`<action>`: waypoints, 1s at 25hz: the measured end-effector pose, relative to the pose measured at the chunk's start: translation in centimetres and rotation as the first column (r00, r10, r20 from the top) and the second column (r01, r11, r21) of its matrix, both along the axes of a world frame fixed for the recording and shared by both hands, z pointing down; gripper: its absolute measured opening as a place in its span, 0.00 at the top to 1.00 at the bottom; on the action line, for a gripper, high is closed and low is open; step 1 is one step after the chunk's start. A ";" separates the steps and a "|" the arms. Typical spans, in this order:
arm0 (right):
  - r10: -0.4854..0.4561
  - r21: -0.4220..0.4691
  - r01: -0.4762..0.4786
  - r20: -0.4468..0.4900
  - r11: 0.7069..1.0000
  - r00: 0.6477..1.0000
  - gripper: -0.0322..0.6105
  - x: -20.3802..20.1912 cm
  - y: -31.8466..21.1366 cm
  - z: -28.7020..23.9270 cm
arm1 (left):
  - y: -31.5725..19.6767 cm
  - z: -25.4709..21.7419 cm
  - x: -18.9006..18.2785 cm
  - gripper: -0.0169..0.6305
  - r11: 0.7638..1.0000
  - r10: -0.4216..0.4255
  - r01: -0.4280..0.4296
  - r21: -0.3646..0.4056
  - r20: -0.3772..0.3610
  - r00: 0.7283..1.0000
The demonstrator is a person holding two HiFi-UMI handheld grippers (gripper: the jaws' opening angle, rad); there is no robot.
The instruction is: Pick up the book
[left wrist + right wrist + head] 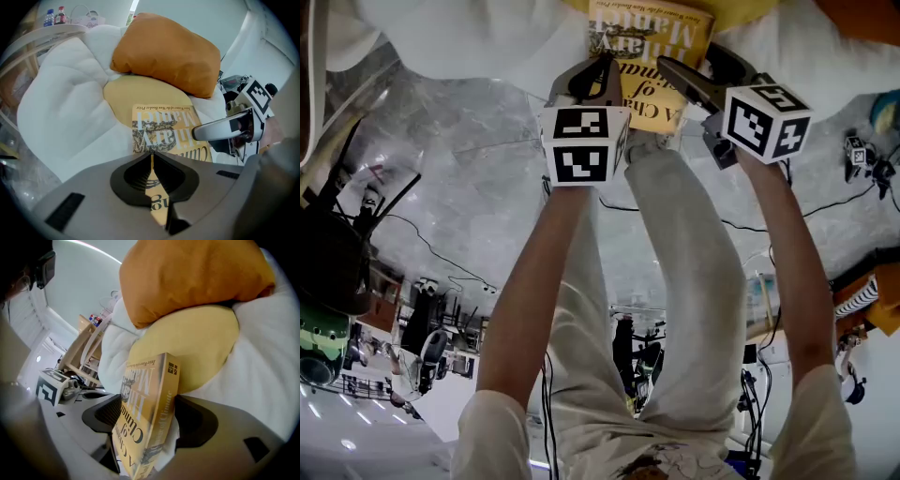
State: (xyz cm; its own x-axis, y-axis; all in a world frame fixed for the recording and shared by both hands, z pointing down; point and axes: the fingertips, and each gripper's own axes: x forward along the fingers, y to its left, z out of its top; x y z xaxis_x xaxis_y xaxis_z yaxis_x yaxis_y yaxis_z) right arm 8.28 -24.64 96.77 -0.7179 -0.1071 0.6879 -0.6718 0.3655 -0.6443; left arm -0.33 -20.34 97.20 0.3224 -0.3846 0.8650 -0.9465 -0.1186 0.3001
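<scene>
As its jaws stand apart, the right gripper [150,416] straddles the book [164,126].

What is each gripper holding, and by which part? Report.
Nothing yet. Right gripper straddles the book at its spine edge, jaws open; left gripper shut, empty.

Head view looks steeply down from above; each gripper view rides close behind its jaws; all share the book [649,56].

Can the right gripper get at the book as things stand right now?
Likely yes. The right gripper is open with the book's spine edge between its jaws, and nothing covers that edge. The shut left gripper sits off to one side, out of the way.
</scene>
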 end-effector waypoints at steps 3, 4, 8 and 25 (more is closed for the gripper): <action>-0.031 0.034 0.031 0.013 0.999 0.999 0.37 0.0 0.3 -1.9 | 0.1 -0.3 0.1 0.94 1.000 0.012 -0.012 -0.015 -0.004 1.000; -0.034 0.034 0.033 0.024 0.999 0.999 0.37 -0.1 0.3 -2.5 | 0.1 -0.4 0.0 0.94 1.000 0.017 -0.017 -0.018 -0.005 1.000; -0.044 0.038 0.042 0.053 0.998 0.998 0.38 -0.3 0.3 -4.2 | 0.1 -0.8 -0.2 0.94 0.999 0.046 -0.046 -0.030 -0.002 0.999; -0.096 -0.099 0.106 0.100 0.989 0.990 0.54 -6.4 2.3 -3.7 | 1.7 0.0 -3.7 0.94 0.998 0.057 -0.057 -0.032 -0.014 0.998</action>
